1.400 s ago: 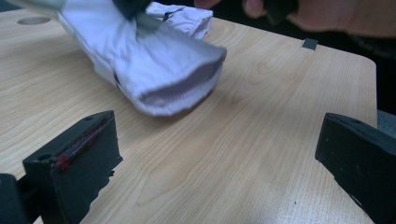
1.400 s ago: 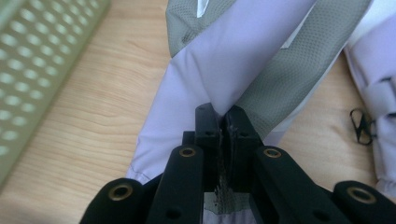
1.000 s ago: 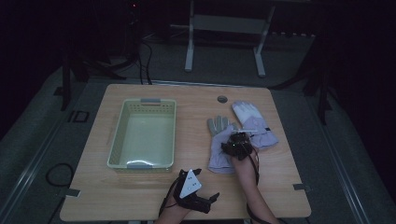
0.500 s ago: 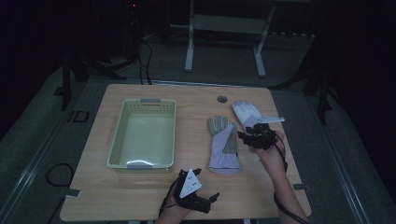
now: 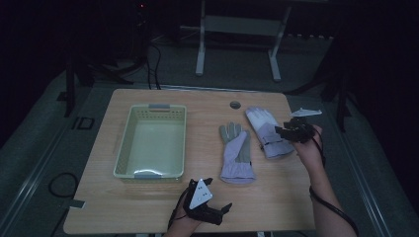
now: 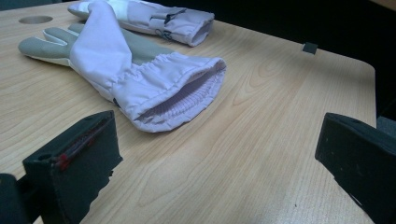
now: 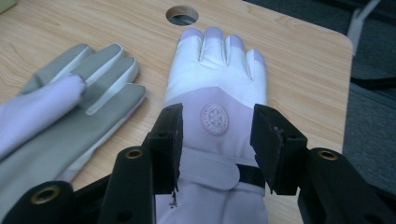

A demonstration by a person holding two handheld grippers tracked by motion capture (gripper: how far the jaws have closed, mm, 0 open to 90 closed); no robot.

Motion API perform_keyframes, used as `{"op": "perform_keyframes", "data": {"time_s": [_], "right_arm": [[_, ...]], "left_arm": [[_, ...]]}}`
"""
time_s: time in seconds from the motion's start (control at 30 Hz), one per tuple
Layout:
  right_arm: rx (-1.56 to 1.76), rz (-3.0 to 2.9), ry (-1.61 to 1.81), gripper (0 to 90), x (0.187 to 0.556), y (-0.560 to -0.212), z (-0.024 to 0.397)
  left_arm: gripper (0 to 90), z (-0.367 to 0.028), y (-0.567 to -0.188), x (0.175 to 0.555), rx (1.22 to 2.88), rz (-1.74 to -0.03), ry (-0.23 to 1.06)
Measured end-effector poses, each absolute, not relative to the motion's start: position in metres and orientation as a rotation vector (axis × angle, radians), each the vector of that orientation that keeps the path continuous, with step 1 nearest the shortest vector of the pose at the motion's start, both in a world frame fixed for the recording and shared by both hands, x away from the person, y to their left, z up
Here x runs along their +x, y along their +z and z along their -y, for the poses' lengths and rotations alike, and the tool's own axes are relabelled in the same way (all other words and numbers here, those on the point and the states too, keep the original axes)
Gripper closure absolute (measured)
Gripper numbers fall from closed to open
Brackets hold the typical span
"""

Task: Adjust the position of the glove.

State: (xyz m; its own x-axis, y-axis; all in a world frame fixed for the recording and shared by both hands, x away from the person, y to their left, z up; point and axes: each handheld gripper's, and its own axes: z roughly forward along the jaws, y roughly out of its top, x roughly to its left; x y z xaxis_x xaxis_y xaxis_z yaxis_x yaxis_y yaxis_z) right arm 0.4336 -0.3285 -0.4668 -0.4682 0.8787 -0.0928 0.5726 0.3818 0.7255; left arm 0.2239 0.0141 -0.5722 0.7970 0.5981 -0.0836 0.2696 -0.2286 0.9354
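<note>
Fingers (image 7: 169,140) astride glove (image 7: 217,79) — fingertips toward hole (image 7: 182,15)

Dim lab-like recording room: lone wooden table (image 5: 148,207) on grey floor, cables (image 5: 148,54), metal stand legs (image 5: 237,44) behind.

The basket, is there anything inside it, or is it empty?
Empty. In the high view the green basket shows only its bare pale bottom. Both gloves lie outside it on the table.
</note>
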Motion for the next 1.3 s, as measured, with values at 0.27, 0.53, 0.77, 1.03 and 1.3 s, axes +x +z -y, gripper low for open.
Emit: {"op": "perform_keyframes", "data": {"time_s": [0.27, 0.53, 0.77, 1.03, 1.3], "right_arm": [[1.292, -2.230, 0.889, 48.7, 0.464, -0.484, 0.329], [1.349, -2.250, 0.874, 53.6, 0.488, -0.508, 0.324], [1.443, -2.304, 0.854, 63.1, 0.496, -0.534, 0.324], [1.603, -2.204, 0.885, 79.0, 0.482, -0.520, 0.323], [1.633, -2.064, 0.951, 79.7, 0.440, -0.465, 0.344]], "left_arm": [[0.0, -0.014, -0.572, 0.224, 1.819, -0.665, 0.357], [0.0, -0.014, -0.572, 0.223, 1.818, -0.665, 0.362], [0.0, -0.014, -0.572, 0.223, 1.818, -0.663, 0.362], [0.0, -0.014, -0.572, 0.223, 1.819, -0.660, 0.362], [0.0, -0.011, -0.572, 0.220, 1.825, -0.656, 0.398]]}}
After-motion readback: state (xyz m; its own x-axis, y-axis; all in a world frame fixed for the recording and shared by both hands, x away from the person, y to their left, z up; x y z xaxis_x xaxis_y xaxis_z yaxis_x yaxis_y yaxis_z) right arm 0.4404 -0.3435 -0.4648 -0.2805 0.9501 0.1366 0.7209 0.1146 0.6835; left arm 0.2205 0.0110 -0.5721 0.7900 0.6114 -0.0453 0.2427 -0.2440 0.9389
